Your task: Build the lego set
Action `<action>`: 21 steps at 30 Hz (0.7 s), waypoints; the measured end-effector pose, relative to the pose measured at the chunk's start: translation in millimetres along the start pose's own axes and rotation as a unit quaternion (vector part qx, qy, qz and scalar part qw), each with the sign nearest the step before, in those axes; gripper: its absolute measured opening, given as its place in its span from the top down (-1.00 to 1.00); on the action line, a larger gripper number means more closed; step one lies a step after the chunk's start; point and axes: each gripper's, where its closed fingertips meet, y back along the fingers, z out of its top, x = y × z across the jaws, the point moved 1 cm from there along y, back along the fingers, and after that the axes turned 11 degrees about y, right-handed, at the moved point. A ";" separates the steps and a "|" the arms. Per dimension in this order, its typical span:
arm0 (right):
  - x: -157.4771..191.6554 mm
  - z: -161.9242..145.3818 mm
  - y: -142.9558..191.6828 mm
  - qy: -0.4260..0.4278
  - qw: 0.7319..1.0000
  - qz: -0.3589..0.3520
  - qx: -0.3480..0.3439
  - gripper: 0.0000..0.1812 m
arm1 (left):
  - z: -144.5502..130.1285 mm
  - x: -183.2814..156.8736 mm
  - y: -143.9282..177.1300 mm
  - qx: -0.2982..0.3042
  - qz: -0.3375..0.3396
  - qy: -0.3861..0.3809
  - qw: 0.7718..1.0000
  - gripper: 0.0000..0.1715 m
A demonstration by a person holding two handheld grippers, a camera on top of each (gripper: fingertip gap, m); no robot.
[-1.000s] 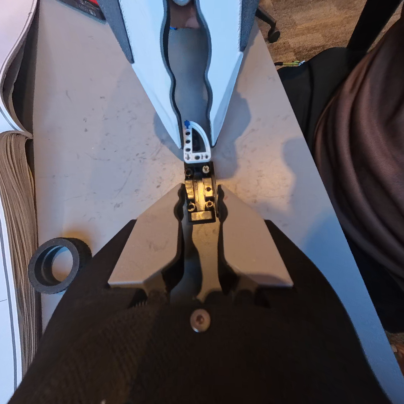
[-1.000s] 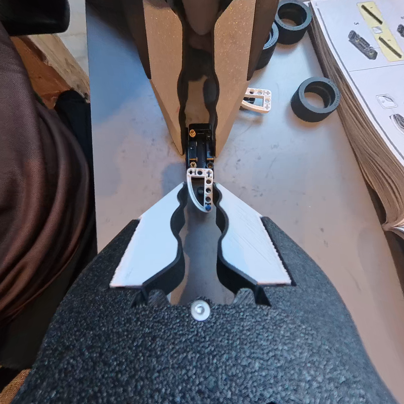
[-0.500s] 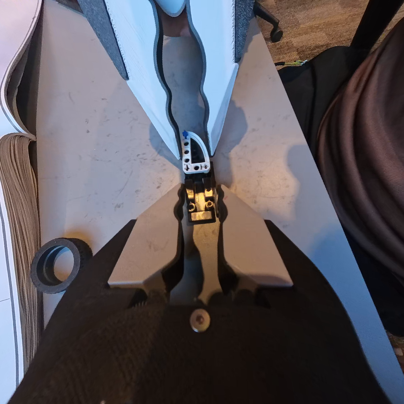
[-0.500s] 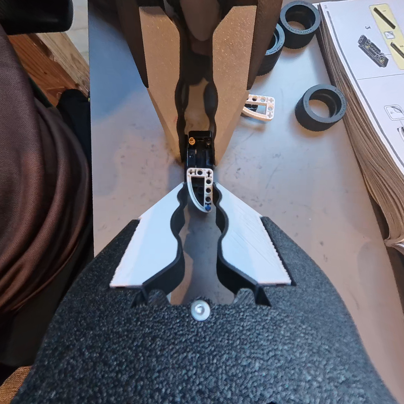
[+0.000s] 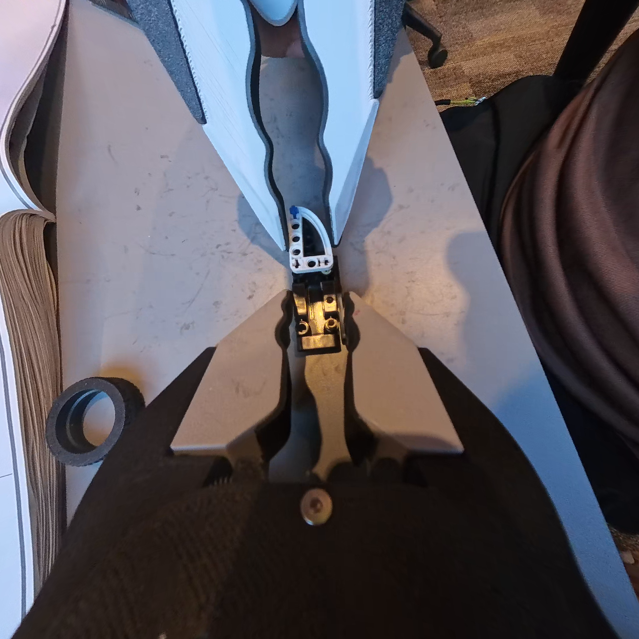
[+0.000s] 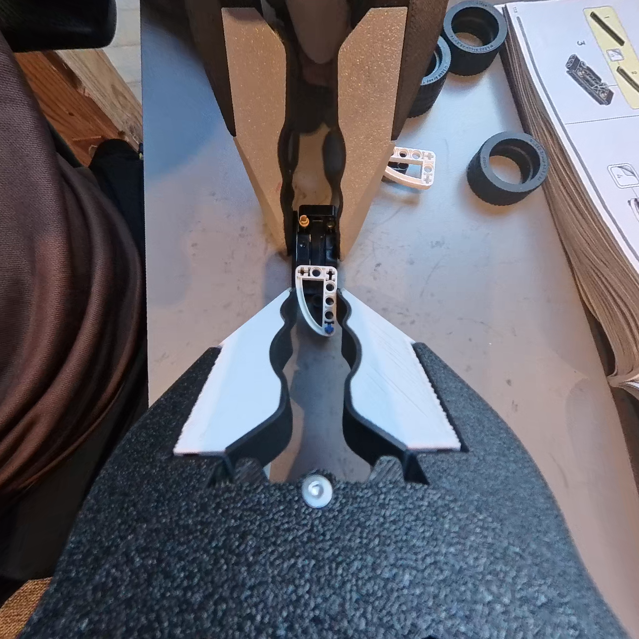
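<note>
Grippers nose-to-nose | left hand-held gripper (image 5: 316, 304) clamps black assembly (image 5: 318, 321) | right hand-held gripper (image 6: 316, 294) clamps white panel (image 6: 320, 301)

Dim warm light, soft shadows, sharp centre, wide-angle edge distortion

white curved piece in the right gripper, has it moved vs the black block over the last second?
Yes. The white curved piece has closed in on the black block: the block's two upper holes, exposed before, are now covered by its straight end in the left wrist view.
</note>
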 end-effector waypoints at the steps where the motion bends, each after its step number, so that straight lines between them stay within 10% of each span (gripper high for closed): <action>1: 0.1 0.0 0.1 0.000 1.000 0.000 -0.001 0.76 | -0.1 0.0 0.1 0.000 0.000 0.000 1.000 0.69; 21: -2.1 -1.9 3.3 -0.011 1.000 0.004 -0.020 0.76 | -0.3 0.2 0.2 0.000 -0.001 0.007 1.000 0.69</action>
